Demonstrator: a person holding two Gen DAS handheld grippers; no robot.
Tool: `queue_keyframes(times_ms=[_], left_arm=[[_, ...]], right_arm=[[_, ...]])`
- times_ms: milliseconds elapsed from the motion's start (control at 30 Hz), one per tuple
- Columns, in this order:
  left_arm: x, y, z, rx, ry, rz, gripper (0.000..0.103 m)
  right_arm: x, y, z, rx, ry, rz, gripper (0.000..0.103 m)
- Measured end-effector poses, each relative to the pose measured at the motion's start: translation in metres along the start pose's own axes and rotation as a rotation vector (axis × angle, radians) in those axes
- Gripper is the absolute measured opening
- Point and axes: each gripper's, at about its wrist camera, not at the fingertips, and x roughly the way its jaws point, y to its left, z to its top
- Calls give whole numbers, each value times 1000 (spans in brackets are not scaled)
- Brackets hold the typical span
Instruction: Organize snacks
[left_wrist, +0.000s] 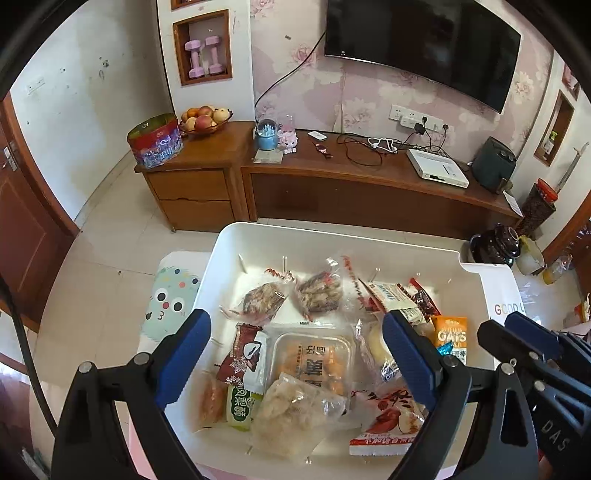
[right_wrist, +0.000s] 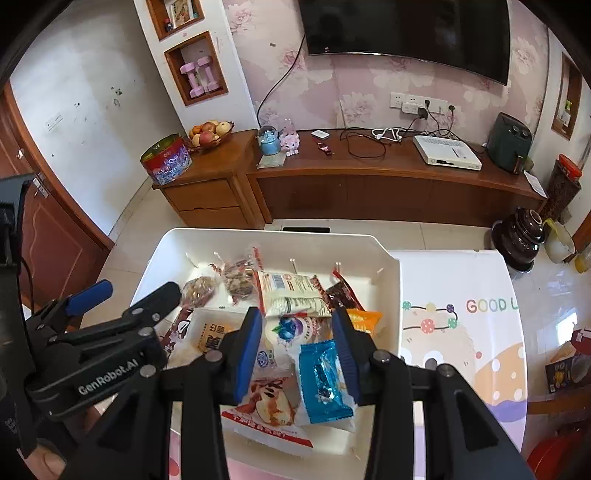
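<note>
Both hand-held grippers hang over the white plastic bin (left_wrist: 229, 251) of packaged snacks. Left gripper (left_wrist: 295, 354), blue pads spread wide, holds nothing; beneath it lies a clear tray pack with orange printing (left_wrist: 312, 360). Right gripper (right_wrist: 299, 350), marked "GenRobot.AI" on the neighbouring tool, stands partly open around a blue foil packet (right_wrist: 321, 380), whose right edge lies against the right pad; a grip cannot be told. An orange "OATS" pouch (left_wrist: 450, 338) lies right. The bin sits on a cartoon mat reading "GOOD" (right_wrist: 487, 306); bare mat lies right of its rim.
</note>
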Motion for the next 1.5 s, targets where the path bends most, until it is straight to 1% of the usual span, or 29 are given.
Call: queue_keyframes(times_ms=[133, 367, 500, 600, 667, 900, 1033, 1167, 1333, 1500], left_arm=[[-12, -2, -3, 21, -15, 12, 94], [-50, -9, -12, 39, -44, 21, 94], [-76, -11, -26, 36, -61, 9, 94], [-100, -12, -46, 26, -75, -17, 94], [-117, -14, -61, 19, -71, -32, 94], [-171, -16, -124, -1, -77, -79, 94], [-200, -18, -167, 12, -96, -59, 94], [-221, -18, -207, 24, -92, -30, 96], [-249, -19, -248, 35, -94, -21, 96], [-278, -15, -276, 22, -112, -23, 97]], right_arm=[[-10, -2, -2, 10, -10, 3, 40], [-42, 4, -9, 3, -34, 6, 40], [-68, 6, -24, -13, -57, 9, 40], [-87, 5, -42, -24, -66, 17, 40], [-102, 4, -58, -28, -71, 26, 41], [-153, -3, -127, -36, -98, 37, 45], [-180, -9, -164, -12, -114, 50, 46], [-205, -12, -198, -3, -132, 57, 52], [-231, -14, -237, 14, -135, 45, 55], [-249, -19, -267, 56, -138, 34, 58]])
